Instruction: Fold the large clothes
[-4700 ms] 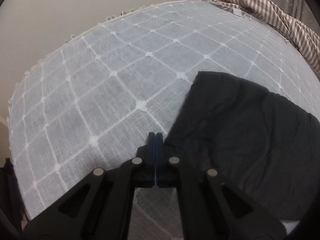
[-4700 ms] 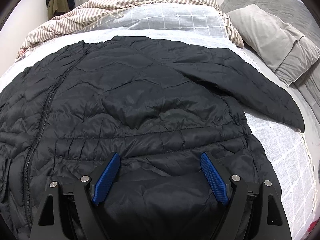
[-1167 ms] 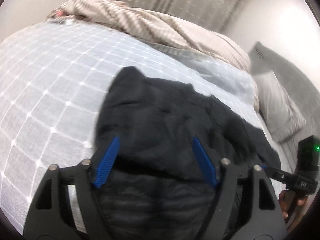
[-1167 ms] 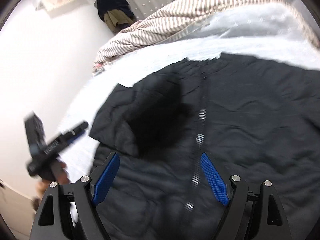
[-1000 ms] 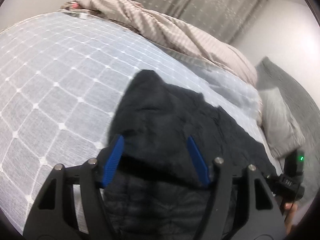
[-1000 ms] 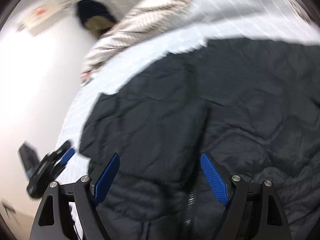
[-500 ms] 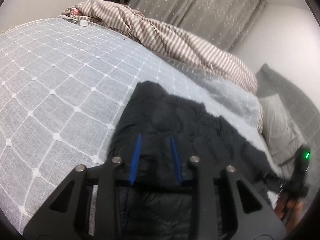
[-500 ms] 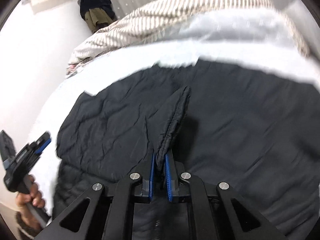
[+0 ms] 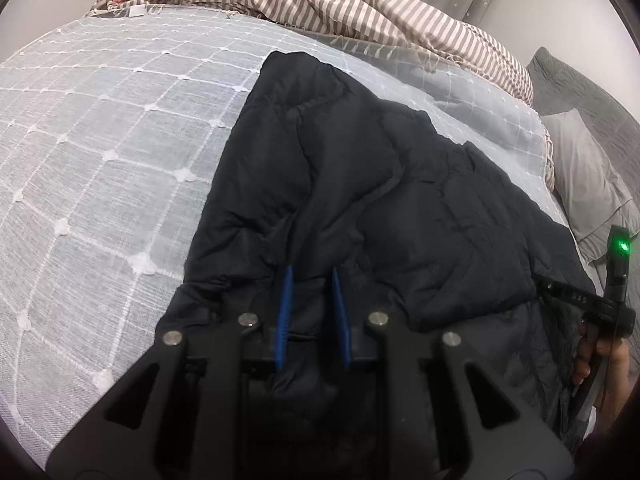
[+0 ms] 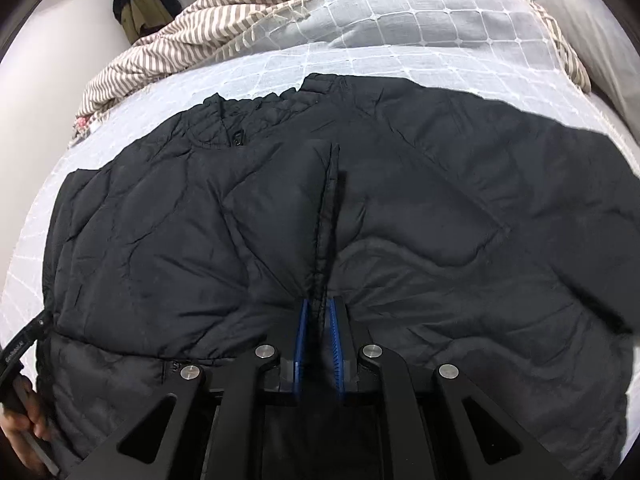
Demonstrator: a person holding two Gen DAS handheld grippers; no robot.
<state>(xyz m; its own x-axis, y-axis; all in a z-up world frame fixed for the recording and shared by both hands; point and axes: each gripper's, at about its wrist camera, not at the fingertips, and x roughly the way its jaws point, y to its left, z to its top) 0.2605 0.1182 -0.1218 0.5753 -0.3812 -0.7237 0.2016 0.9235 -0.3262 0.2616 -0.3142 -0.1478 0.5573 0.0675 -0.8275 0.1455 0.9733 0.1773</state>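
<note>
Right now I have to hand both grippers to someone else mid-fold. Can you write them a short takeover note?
Right gripper: shut on a raised ridge of the black jacket.
Left gripper: jaws closing, jacket fabric bunched between the pads near the hem.
Jacket: lies spread on the grid-patterned bedspread, front up, both sleeves already folded in across the body.
Striped blanket and grey pillow lie beyond, clear of the jacket.
Left to do: lift both pinched points together and fold the body over, probably towards the collar, then smooth it.
</note>
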